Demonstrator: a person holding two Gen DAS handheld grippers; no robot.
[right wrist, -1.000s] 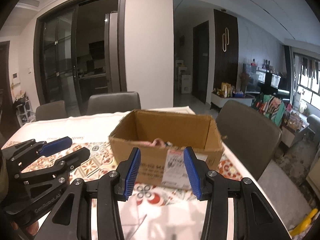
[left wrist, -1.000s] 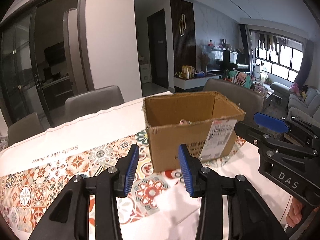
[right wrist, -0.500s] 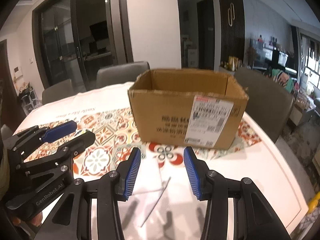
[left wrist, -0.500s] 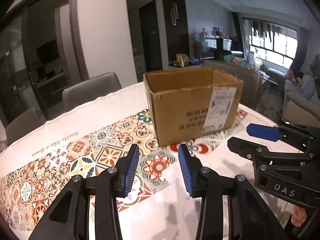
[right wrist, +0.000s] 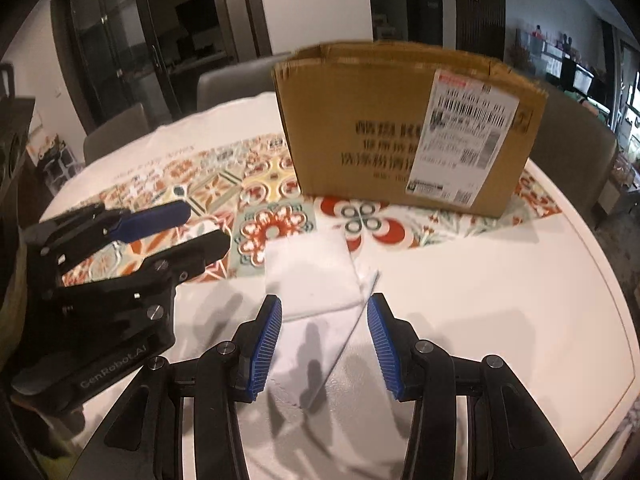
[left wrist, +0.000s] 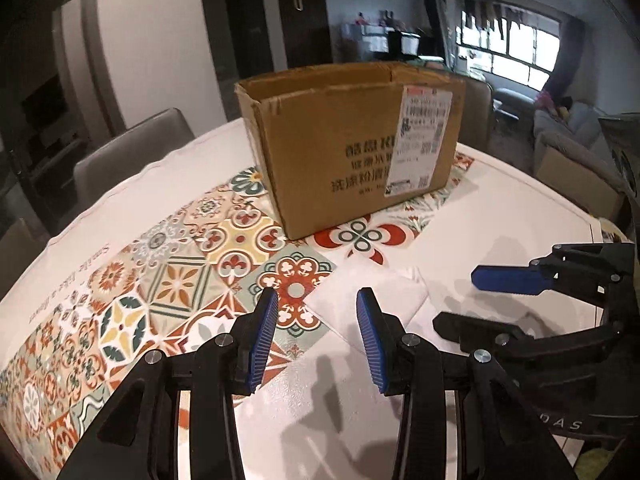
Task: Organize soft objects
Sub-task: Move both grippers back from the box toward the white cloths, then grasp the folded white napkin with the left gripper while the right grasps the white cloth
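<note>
With jaws partly open and holding nothing, the left gripper (left wrist: 316, 304) and right gripper (right wrist: 323, 310) flank a folded white cloth (right wrist: 312, 276) lying before the cardboard box (right wrist: 400, 128).

Home: dining table (left wrist: 520, 208), chairs (left wrist: 132, 148), sofa (left wrist: 568, 128).

"GenRobot.AI" is printed on the left gripper (right wrist: 200, 228) body; "DAS" stands on the right gripper (left wrist: 472, 300) body. The cardboard box (right wrist: 360, 128) print and label (right wrist: 464, 136) are too blurred to read.

Patterned tablecloth (left wrist: 168, 280), grey chairs (left wrist: 132, 148), sofa (left wrist: 568, 120), window (left wrist: 516, 56)
</note>
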